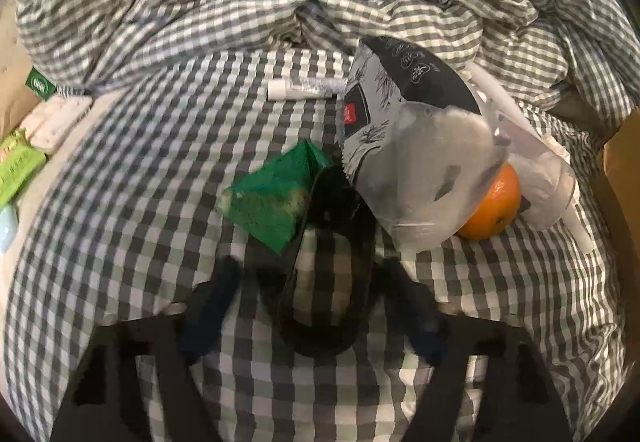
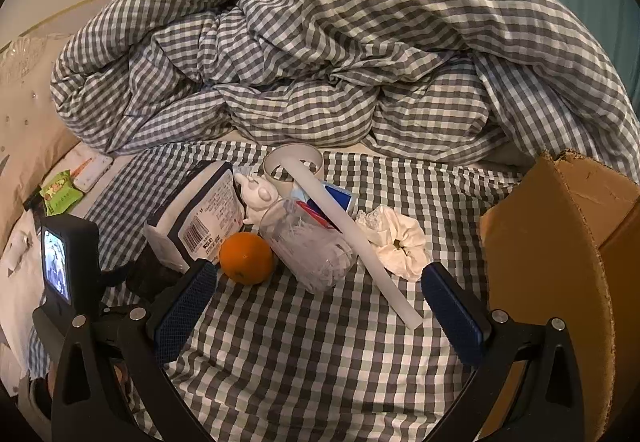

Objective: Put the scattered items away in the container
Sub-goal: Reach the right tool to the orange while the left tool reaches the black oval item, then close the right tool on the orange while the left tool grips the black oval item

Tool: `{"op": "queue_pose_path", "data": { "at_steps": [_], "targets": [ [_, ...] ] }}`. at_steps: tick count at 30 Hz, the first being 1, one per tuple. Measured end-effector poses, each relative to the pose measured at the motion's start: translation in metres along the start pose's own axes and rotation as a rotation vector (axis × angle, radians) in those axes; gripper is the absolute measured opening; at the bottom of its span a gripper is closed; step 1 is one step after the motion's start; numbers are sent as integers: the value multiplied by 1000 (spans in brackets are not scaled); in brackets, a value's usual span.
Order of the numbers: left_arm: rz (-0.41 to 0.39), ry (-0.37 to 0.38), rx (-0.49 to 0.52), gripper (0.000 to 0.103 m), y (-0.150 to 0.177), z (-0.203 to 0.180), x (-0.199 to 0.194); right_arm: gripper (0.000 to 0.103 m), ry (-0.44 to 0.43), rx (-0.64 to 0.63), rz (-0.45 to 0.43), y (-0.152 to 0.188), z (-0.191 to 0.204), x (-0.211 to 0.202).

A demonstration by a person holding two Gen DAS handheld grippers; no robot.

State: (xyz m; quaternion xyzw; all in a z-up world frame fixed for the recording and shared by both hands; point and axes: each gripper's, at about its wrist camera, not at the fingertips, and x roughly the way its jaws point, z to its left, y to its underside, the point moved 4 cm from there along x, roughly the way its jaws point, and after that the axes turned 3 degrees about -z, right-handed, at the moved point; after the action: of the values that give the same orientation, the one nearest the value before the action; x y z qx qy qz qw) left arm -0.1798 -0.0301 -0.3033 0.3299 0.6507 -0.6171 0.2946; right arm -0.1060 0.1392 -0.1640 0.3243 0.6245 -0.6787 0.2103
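In the left wrist view a black ring-shaped object (image 1: pixel 362 226) lies on the checked sheet between the blurred fingers of my left gripper (image 1: pixel 310 274). The pads stand apart from it on both sides, so the gripper is open. A green packet (image 1: pixel 272 198) touches the ring's far left side. Beyond lie a patterned bag (image 1: pixel 400 82), a clear plastic jar (image 1: pixel 432 178), an orange (image 1: pixel 492 202) and a small white tube (image 1: pixel 304 88). My right gripper (image 2: pixel 316 272) stands open and holds nothing, just short of the orange (image 2: pixel 246 258) and the jar (image 2: pixel 308 246). The cardboard box (image 2: pixel 560 242) stands at the right.
A rumpled checked duvet (image 2: pixel 340 54) fills the far side of the bed. A long white tube (image 2: pixel 372 262), a white scrunchie (image 2: pixel 400 242), a white figurine (image 2: pixel 256 198), a tape roll (image 2: pixel 292 162) and a blue box (image 2: pixel 340 198) lie near the jar. A green snack pack (image 2: pixel 60 194) lies far left.
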Motion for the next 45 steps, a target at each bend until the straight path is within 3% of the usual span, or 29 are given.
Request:
{"op": "queue_pose_path", "data": {
  "at_steps": [6, 16, 22, 26, 29, 30, 45],
  "targets": [
    [-13, 17, -18, 63, 2, 4, -8, 103, -56, -4, 19, 5, 9, 11],
    [-82, -4, -67, 63, -9, 31, -44, 103, -209, -8, 138, 23, 44, 58],
    [-122, -18, -99, 63, -17, 46, -65, 101, -215, -26, 175, 25, 56, 92],
    [-149, -26, -112, 63, -20, 55, -77, 92, -214, -45, 182, 21, 64, 108],
    [-162, -35, -117, 63, -21, 59, -83, 65, -164, -72, 212, 23, 68, 123],
    [-162, -34, -118, 63, -21, 61, -84, 61, -155, -65, 221, 23, 66, 129],
    [-182, -23, -122, 63, -27, 56, -101, 57, -178, -46, 190, 25, 59, 124]
  ]
}}
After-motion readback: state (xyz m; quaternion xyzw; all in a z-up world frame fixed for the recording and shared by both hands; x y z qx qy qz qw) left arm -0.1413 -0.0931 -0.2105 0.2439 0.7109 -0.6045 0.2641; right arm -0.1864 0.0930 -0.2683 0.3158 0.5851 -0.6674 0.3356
